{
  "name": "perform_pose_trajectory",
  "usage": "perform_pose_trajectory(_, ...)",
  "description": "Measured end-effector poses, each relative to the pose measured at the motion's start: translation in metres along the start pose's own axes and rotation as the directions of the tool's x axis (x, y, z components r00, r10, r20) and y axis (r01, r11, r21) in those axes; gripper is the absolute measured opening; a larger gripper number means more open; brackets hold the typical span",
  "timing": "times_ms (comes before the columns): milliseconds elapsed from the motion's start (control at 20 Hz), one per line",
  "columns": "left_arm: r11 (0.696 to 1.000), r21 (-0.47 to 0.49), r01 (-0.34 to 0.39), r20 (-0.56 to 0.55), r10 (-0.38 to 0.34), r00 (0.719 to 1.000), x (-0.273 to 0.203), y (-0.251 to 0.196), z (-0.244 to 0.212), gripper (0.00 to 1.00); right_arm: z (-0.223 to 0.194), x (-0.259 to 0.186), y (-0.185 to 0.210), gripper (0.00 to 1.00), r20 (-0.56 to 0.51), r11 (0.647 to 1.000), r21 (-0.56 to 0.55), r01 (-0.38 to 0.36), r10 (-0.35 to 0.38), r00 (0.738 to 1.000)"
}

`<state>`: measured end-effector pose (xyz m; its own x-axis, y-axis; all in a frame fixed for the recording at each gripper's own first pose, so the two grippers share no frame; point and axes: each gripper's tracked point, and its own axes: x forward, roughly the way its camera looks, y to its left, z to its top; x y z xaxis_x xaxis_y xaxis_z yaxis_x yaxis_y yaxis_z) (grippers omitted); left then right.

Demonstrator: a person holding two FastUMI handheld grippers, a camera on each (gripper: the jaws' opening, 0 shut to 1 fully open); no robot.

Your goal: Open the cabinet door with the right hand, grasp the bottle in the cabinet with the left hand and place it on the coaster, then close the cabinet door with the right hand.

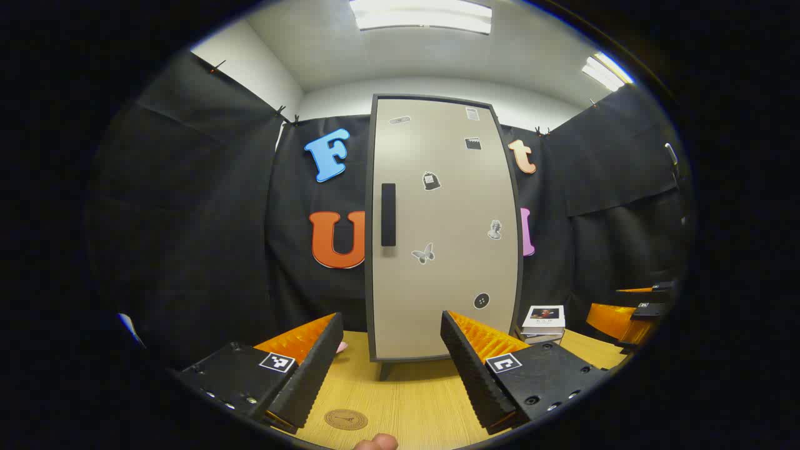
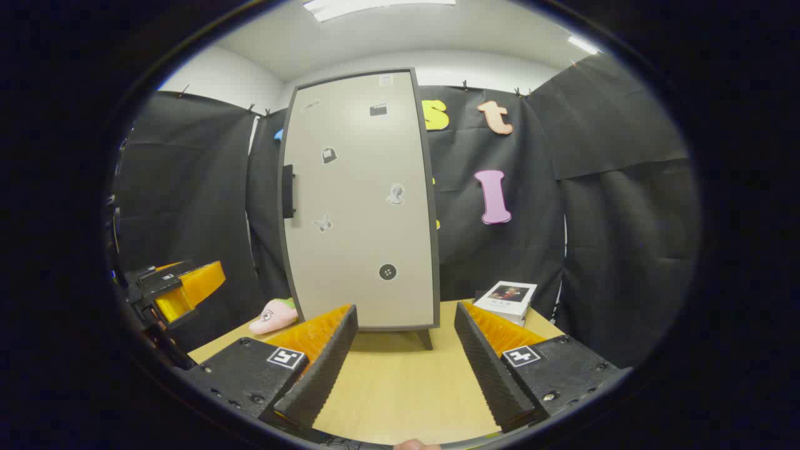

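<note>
Door [image 2: 359,206] shut, its upright handle [image 2: 288,190] up and left of the right gripper [image 2: 405,350], well apart; both grippers' jaws apart, holding nothing.

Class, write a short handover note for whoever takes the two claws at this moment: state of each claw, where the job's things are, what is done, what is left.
Left claw: open, holding nothing, facing the cabinet door.
Right claw: open, holding nothing, also in front of the door.
Door is shut; its handle sits on the door's left edge. The bottle cannot be seen behind it.
Coaster lies on the table near the left claw.
Done: nothing yet.
Left: open door with right claw, move bottle to coaster with left, close door.
</note>
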<state>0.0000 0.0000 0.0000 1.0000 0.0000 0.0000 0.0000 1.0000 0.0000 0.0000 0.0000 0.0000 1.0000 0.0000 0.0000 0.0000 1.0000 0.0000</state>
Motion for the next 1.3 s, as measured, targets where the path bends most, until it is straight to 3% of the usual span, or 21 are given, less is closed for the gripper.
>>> perform_pose_trajectory(1000,1.0,-0.009,0.001,-0.008,-0.002,1.0,0.003,0.005,-0.004,0.95,0.0,0.004,0.007,0.97,-0.003,1.0,-0.002,-0.005,0.005,1.0)
perform_pose_trajectory(1150,1.0,-0.006,0.007,-0.009,-0.007,1.0,0.002,0.004,-0.003,0.95,0.011,0.009,0.014,0.97,0.005,0.999,-0.016,-0.032,0.032,0.999)
perform_pose_trajectory(1300,1.0,0.002,0.019,-0.016,-0.018,1.0,0.002,0.002,-0.005,0.95,0.035,0.029,0.032,1.0,0.016,0.993,-0.031,-0.113,0.113,0.993)
